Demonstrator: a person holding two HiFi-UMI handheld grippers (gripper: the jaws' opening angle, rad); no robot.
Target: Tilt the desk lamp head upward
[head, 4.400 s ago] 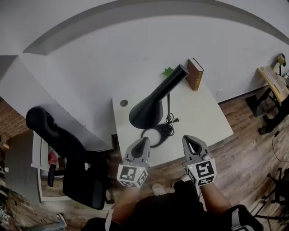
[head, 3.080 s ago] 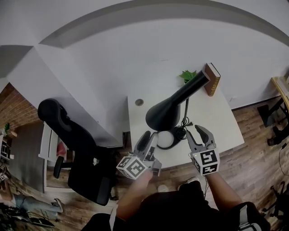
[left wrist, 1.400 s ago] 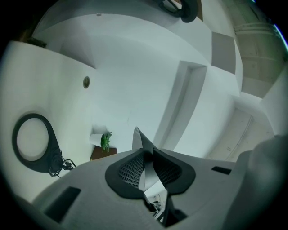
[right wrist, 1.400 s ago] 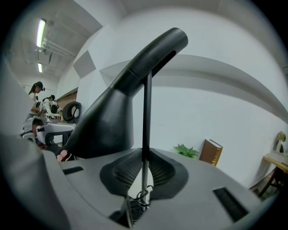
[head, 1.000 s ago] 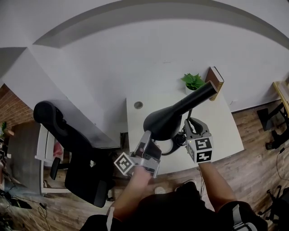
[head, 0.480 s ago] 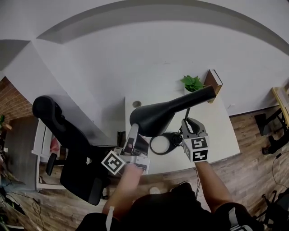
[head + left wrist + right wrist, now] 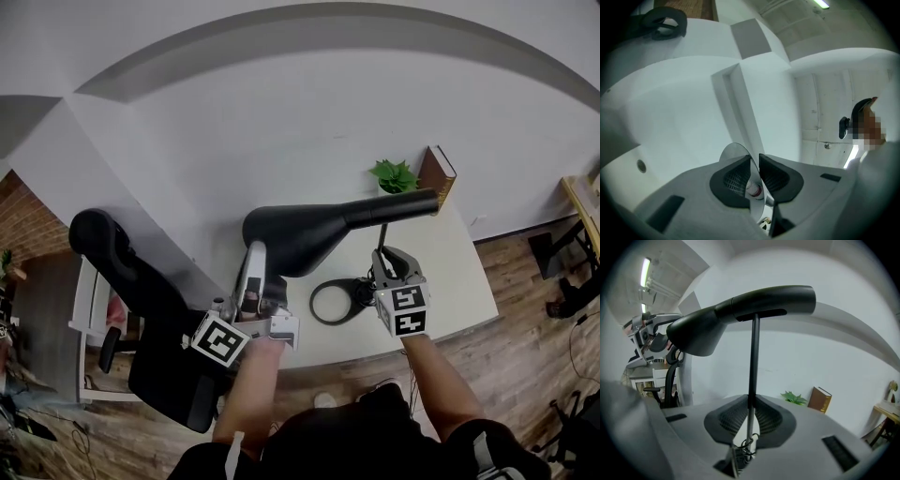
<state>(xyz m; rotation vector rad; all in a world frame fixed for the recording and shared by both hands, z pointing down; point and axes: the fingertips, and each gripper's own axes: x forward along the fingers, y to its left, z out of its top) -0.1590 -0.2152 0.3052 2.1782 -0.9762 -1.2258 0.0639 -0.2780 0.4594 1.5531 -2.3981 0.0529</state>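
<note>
— Black lamp head [image 7: 300, 239], seen from the head view?
— Nearly level above the white desk [image 7: 450, 272]. The left gripper [image 7: 255, 258] is at its wide mouth, the right gripper [image 7: 389, 258] at the stem [image 7: 382, 236].
— Left gripper view?
— Jaws pinch the head's thin rim [image 7: 736, 152].
— Right gripper view?
— Jaws clamp the upright stem.

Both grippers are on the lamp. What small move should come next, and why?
Probably raise the left gripper a little more. Its fingers are shut on the rim of the head, and the right gripper clamps the stem. In the right gripper view the head lies only about level, not yet tilted up.
</note>
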